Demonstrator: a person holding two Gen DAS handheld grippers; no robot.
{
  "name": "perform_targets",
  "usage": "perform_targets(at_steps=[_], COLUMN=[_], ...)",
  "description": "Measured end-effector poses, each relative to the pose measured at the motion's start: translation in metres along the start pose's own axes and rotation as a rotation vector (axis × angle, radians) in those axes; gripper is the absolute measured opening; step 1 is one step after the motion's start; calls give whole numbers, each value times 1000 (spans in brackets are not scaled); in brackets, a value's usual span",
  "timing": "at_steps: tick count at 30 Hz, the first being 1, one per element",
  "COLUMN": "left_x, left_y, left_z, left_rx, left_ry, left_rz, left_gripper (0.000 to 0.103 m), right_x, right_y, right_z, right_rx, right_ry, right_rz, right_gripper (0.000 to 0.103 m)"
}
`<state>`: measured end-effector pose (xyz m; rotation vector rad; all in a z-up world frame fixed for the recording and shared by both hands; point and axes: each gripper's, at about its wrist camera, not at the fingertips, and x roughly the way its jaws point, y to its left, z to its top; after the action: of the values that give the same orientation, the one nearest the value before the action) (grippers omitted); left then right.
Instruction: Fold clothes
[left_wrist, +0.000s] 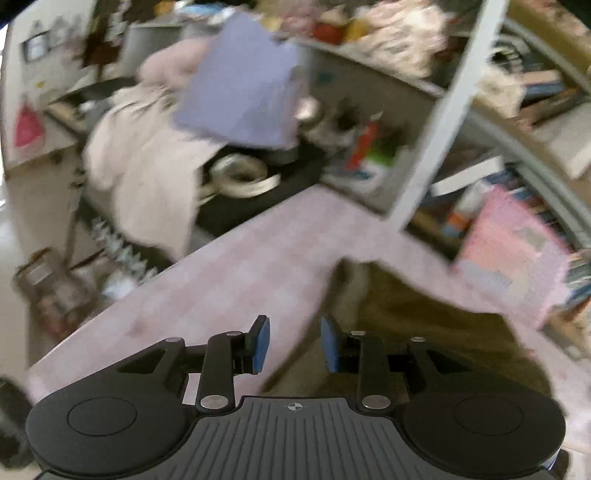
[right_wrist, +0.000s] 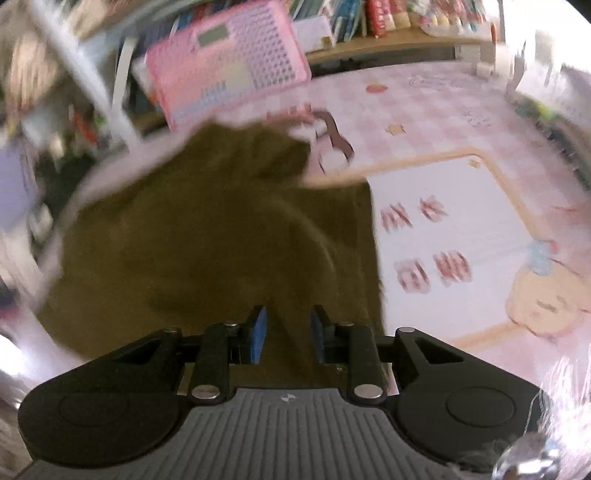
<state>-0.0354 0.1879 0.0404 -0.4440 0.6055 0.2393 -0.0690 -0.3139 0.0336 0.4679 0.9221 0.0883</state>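
An olive-brown garment (right_wrist: 229, 229) lies rumpled on a pink checked sheet (right_wrist: 424, 110). In the right wrist view it fills the middle, and my right gripper (right_wrist: 287, 334) hovers open over its near edge with nothing between the blue pads. In the left wrist view the same garment (left_wrist: 436, 325) lies to the right of my left gripper (left_wrist: 294, 343), which is open and empty over the garment's left edge and the sheet (left_wrist: 229, 288). Both views are blurred by motion.
A pink perforated board (right_wrist: 225, 70) leans at the bed's far edge, also in the left view (left_wrist: 513, 254). Cluttered shelves with books (left_wrist: 524, 92), a white post (left_wrist: 443, 118), pale clothes (left_wrist: 147, 166) and a purple cloth (left_wrist: 243, 81) stand beyond the bed.
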Motion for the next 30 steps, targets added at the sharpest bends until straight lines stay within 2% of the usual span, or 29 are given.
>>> perform_targets(at_steps=[2, 4, 8, 11, 14, 15, 17, 18, 21, 23, 25, 26, 27, 28, 29, 30], left_x=[11, 26, 54, 65, 75, 79, 87, 90, 94, 96, 96, 97, 97, 97, 98, 99], left_y=[-15, -30, -57, -64, -62, -60, -55, -53, -48, -46, -45, -44, -44, -43, -43, -43], left_z=[2, 2, -12, -21, -25, -26, -27, -28, -30, -30, -30, -30, -30, -30, -30, -29], left_rx=[44, 94, 183, 232, 235, 226, 207, 200, 195, 191, 185, 182, 179, 176, 176, 182], left_ry=[29, 72, 159, 206, 256, 271, 302, 316, 336, 342, 345, 347, 348, 349, 351, 354], left_rz=[-71, -129, -185, -205, -218, -218, -215, -214, -227, -236, -241, -244, -246, -249, -251, -255], left_gripper=[31, 31, 31, 31, 31, 31, 31, 31, 31, 31, 31, 31, 31, 31, 32, 32], right_x=[16, 34, 79, 114, 143, 149, 159, 155, 137, 103, 67, 55, 51, 56, 65, 83], right_y=[-5, -7, -18, -26, -27, -26, -24, -15, 21, 57, 86, 92, 91, 81, 70, 53], right_z=[32, 61, 105, 125, 138, 141, 146, 154, 181, 190, 185, 179, 170, 163, 155, 148], right_rx=[107, 181, 437, 609, 663, 671, 686, 633, 426, 191, -16, -75, -92, -62, -23, 36], right_ry=[-17, -33, -8, 37, 70, 64, 42, -4, -170, -290, -353, -362, -352, -317, -275, -182], right_rz=[65, 85, 138, 115, 34, 18, -9, 23, 151, 314, 451, 473, 434, 358, 276, 148], right_gripper=[29, 36, 40, 43, 43, 41, 17, 4, 3, 3, 3, 3, 3, 3, 3, 6])
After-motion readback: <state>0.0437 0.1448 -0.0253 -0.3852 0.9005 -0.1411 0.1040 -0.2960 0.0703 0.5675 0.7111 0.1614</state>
